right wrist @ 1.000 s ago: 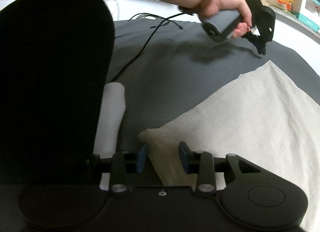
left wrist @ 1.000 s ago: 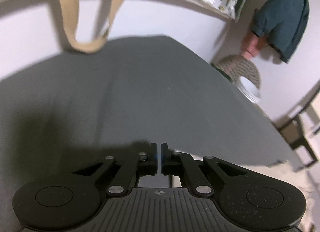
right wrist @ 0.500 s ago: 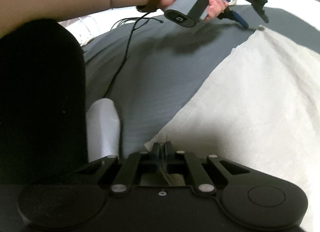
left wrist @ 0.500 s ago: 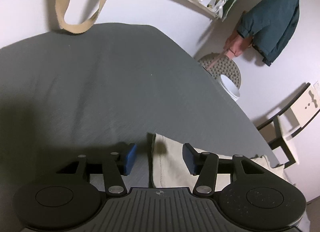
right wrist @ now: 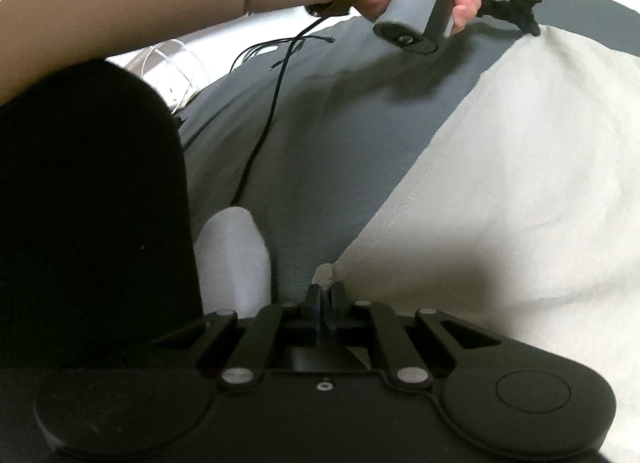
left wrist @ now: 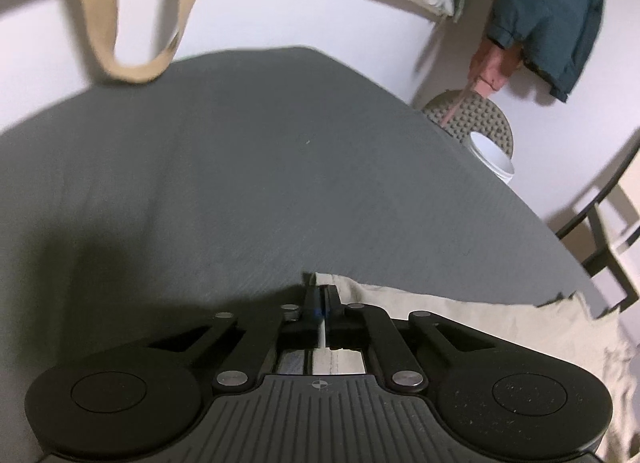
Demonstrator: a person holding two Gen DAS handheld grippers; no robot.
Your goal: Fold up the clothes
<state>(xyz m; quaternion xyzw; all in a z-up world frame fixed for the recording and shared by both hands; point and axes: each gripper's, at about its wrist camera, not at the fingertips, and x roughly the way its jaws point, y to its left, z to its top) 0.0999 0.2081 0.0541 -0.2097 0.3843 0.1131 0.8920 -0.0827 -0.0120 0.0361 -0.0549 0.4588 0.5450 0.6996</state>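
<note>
A cream-coloured garment (right wrist: 520, 191) lies spread over the dark grey table cover (right wrist: 332, 123). My right gripper (right wrist: 325, 295) is shut on the garment's near corner, a tuft of cloth poking out above the pads. In the right wrist view a person's hand holds my left gripper (right wrist: 530, 25), pinching the garment's far corner. In the left wrist view my left gripper (left wrist: 322, 299) is shut on that cream garment (left wrist: 460, 315), its hem showing between the fingers. The rest of the cloth trails off to the right.
A black-clad leg (right wrist: 88, 223) and a white rolled cloth (right wrist: 234, 259) sit left of my right gripper. Black cables (right wrist: 256, 143) run across the cover. A tan bag strap (left wrist: 132, 23) hangs at the back; a stool (left wrist: 472, 123), white bucket (left wrist: 494, 161) and chair (left wrist: 600, 231) stand beyond the table's right edge.
My left gripper opened around the garment's far corner and then shut on it. My right gripper shut on the near corner and now lifts it slightly.
</note>
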